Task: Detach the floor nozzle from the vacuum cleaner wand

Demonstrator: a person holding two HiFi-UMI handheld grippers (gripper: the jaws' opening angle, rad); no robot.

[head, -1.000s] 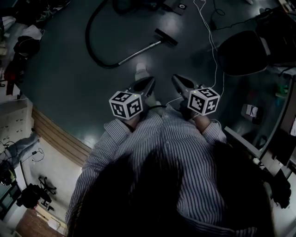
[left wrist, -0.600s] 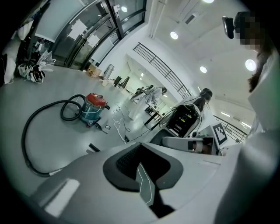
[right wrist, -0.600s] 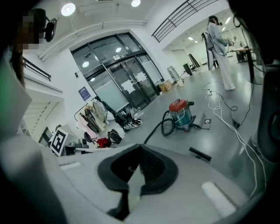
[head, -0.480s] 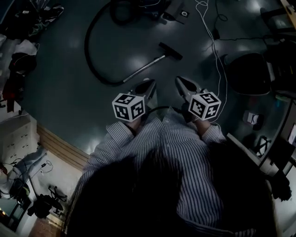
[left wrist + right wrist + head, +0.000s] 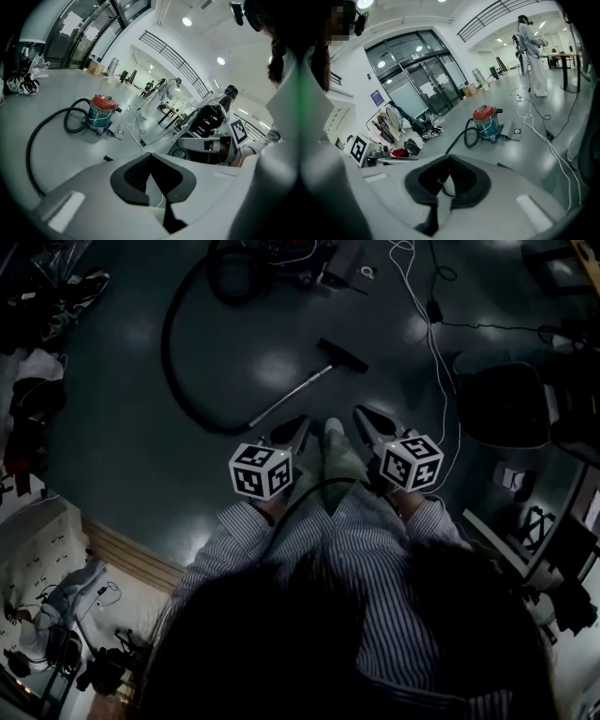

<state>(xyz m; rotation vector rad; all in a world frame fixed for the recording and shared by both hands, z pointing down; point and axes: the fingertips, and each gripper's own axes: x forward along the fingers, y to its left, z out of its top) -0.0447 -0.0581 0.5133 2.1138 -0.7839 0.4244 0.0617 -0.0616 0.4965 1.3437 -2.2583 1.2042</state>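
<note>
The silver wand (image 5: 289, 395) lies on the dark floor with the black floor nozzle (image 5: 342, 354) on its far end. A black hose (image 5: 171, 352) loops from it to the red-topped canister (image 5: 101, 112), which the right gripper view also shows (image 5: 487, 121). My left gripper (image 5: 298, 427) and right gripper (image 5: 361, 416) are held side by side in front of the person's striped shirt. Both are short of the wand, shut and holding nothing. The left gripper view has a small dark piece (image 5: 108, 158) over the jaws, perhaps the nozzle.
White cables (image 5: 433, 343) run across the floor right of the nozzle. A black chair (image 5: 502, 404) stands at the right, and bags and clothes (image 5: 37, 381) lie at the left. The person's own leg (image 5: 336, 446) shows between the grippers. Another person (image 5: 529, 47) stands far off.
The person has stepped forward, so the wand and nozzle now lie closer to both grippers. A leg has come into view between them. Both grippers stay shut.
</note>
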